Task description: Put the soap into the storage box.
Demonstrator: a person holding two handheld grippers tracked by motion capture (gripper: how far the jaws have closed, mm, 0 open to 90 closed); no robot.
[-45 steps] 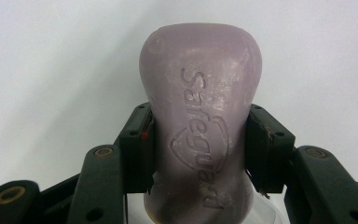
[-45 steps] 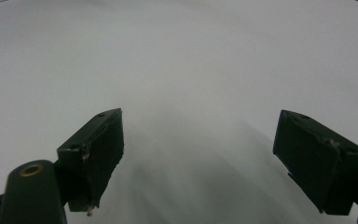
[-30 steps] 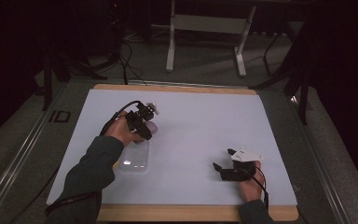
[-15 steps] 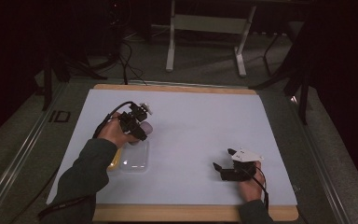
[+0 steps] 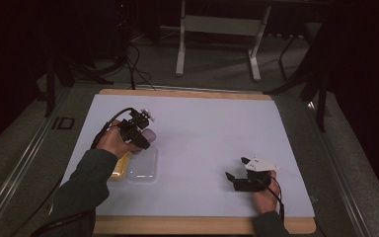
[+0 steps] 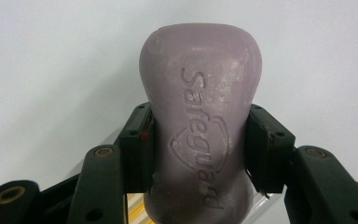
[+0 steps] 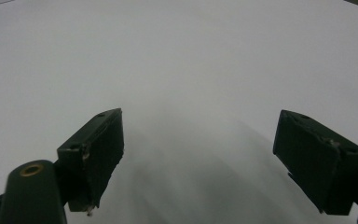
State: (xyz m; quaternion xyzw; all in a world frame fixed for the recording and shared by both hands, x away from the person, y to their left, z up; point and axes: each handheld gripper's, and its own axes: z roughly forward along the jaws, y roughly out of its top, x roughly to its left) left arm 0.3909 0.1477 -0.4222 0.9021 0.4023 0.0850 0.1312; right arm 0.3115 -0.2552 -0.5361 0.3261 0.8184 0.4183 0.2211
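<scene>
A pale purple bar of soap (image 6: 200, 135), stamped with a brand name, is clamped at its waist by my left gripper (image 6: 199, 149). In the high view the left gripper (image 5: 145, 138) holds the soap (image 5: 148, 135) above the left part of the white table, just over the far edge of a clear plastic soap box (image 5: 143, 165). A yellow part (image 5: 119, 167) of that box lies beside it, partly under the left hand. My right gripper (image 5: 234, 175) rests low near the table's front right, open, with bare white surface between its jaws (image 7: 200, 158).
The white sheet (image 5: 202, 133) covers a wooden board whose edge (image 5: 187, 224) runs along the front. Beyond the table stand a metal frame's legs (image 5: 217, 44) and cables (image 5: 133, 59) on a dark floor.
The left hand has carried the soap back toward the person and slightly down, ending over the clear box. The right gripper has stayed put.
</scene>
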